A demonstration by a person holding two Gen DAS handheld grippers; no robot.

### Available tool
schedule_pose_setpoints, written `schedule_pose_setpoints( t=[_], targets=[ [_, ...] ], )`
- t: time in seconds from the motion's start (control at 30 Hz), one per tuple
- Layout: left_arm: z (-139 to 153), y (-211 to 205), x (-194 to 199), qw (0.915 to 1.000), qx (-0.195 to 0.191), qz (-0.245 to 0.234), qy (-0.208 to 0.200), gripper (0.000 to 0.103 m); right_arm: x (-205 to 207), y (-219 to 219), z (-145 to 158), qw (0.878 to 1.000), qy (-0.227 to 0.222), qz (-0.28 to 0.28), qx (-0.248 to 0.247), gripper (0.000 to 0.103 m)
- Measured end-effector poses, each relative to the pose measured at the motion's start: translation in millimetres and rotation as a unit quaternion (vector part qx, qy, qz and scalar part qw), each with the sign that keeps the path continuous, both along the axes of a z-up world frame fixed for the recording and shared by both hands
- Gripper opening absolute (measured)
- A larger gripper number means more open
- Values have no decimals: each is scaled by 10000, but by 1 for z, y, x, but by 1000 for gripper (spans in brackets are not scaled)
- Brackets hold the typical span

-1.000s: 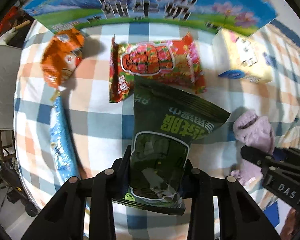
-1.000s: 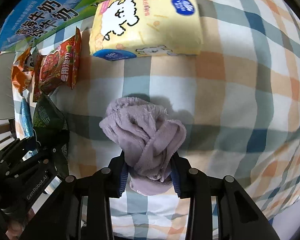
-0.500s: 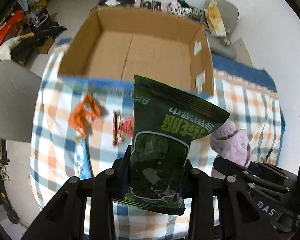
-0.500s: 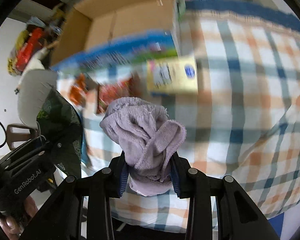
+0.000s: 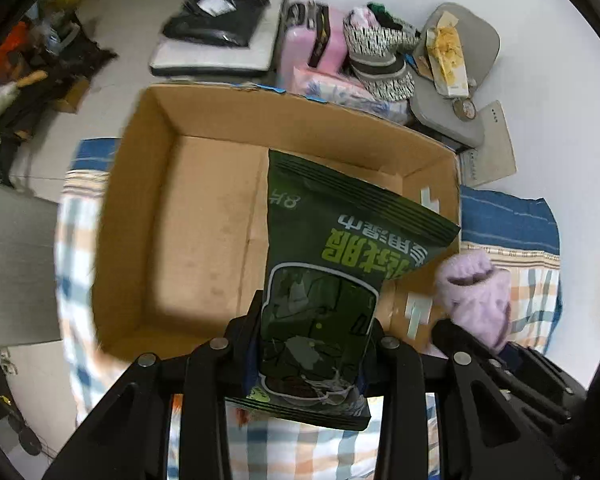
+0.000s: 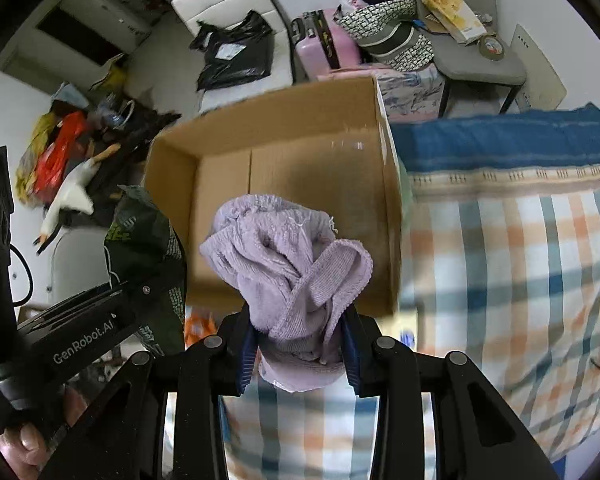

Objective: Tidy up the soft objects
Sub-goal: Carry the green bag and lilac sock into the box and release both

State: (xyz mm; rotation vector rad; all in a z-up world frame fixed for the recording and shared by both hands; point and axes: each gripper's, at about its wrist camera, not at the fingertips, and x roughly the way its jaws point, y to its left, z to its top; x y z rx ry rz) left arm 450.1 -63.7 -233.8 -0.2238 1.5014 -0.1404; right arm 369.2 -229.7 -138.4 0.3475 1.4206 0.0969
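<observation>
The dark green snack bag (image 5: 320, 300) and the lilac sock bundle (image 6: 288, 272) have both been lifted off the checked worktop (image 6: 520, 260) within the last second and now hang over the open cardboard box (image 5: 188, 240) — bare inside. The left claw (image 5: 312, 344) is clamped on the bag's lower end, the right claw (image 6: 300, 340) squeezed around the bundle. Judging by this, release into the box comes next — both loads seem well placed.

Plaid-covered bed (image 6: 512, 248) w/ open cardboard box (image 5: 140, 184) on it.
</observation>
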Motion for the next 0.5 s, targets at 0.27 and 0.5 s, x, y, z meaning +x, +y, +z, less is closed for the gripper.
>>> schedule_pose_setpoints(
  t=[0.27, 0.5],
  targets=[
    [-72, 4, 71, 9964, -534, 20, 662, 32, 112, 19, -100, 9985, 387, -245, -308, 38],
    [-107, -2, 93, 9923, -749, -114, 975, 32, 152, 19, -157, 9963, 654, -274, -489, 38]
  ],
)
